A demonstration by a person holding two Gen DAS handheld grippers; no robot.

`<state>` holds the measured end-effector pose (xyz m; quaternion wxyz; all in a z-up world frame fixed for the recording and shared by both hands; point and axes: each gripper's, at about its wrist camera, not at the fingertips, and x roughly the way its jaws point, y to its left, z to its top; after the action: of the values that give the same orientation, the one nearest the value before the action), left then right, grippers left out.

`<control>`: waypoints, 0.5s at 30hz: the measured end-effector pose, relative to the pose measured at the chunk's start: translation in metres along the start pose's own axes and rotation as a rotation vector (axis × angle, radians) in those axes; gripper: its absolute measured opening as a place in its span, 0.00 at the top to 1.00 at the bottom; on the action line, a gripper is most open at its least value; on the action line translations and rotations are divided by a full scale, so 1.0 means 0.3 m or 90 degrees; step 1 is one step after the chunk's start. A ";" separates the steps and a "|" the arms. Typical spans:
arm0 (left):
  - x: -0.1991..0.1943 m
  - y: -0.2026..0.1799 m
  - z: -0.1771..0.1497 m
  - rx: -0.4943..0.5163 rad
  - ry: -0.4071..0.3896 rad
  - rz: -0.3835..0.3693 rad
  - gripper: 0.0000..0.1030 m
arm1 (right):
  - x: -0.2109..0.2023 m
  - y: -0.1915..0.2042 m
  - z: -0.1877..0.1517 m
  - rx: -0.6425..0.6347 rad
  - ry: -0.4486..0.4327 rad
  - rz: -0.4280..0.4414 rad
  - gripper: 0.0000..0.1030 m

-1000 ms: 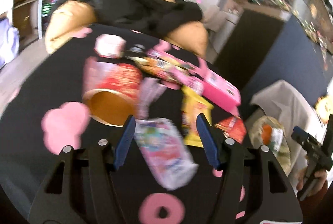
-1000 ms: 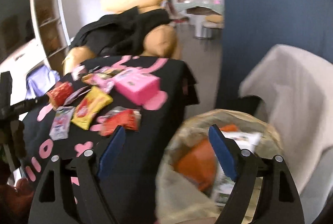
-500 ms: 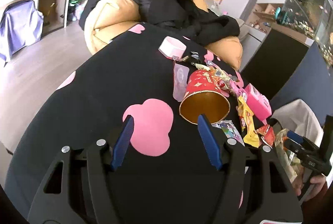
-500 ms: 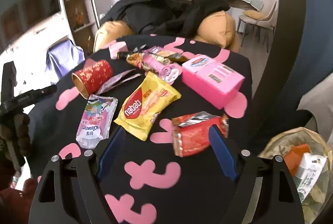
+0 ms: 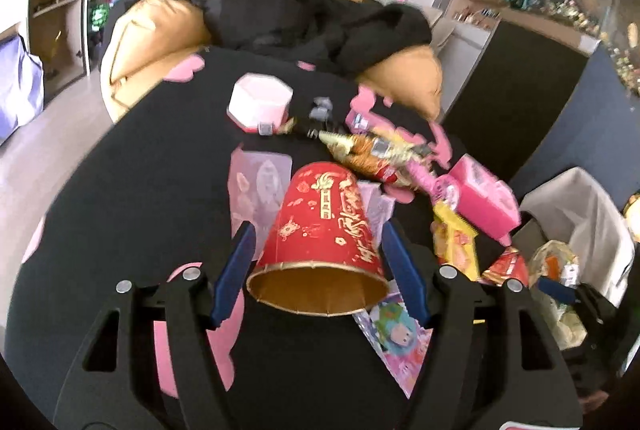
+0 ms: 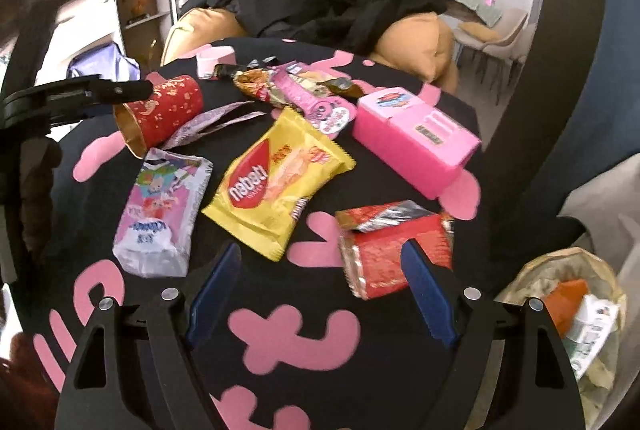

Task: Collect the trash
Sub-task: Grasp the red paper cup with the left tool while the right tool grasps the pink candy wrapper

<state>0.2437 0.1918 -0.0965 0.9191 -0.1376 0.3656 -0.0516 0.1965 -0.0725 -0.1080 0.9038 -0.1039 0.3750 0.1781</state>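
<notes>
The left gripper [image 5: 320, 270] is spread wide around a red paper cup [image 5: 322, 230] lying on its side, mouth toward the camera; its blue fingers [image 5: 234, 270] flank the rim with a sliver of gap on each side, so nothing is clamped. The right gripper [image 6: 318, 294] also stands wide open, gripping nothing, low over the black cloth [image 6: 280, 382], its right finger overlapping a red wrapper [image 6: 396, 254]. Just beyond lie a yellow packet [image 6: 276, 182], a pink-and-white pouch [image 6: 160, 214] and a pink box [image 6: 416, 142], with more wrappers [image 6: 288, 88] crowded behind the cup. Only the right camera shows the left gripper from the side, one finger lying along the cup's far side. A trash bag [image 6: 576, 322] hangs off the table's right edge, already holding litter.
</notes>
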 end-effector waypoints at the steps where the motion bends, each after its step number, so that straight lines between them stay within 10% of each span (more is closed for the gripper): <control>1: 0.017 0.002 0.001 -0.005 0.009 0.004 0.40 | -0.005 -0.007 -0.006 0.004 0.000 -0.010 0.24; 15: -0.171 0.085 -0.097 -0.078 0.005 -0.058 0.47 | 0.043 0.140 0.020 0.027 0.013 0.160 0.24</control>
<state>0.1862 0.2198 -0.0905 0.9043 -0.2102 0.3646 -0.0716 0.1921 -0.0288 -0.1153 0.8725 -0.0386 0.3980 0.2807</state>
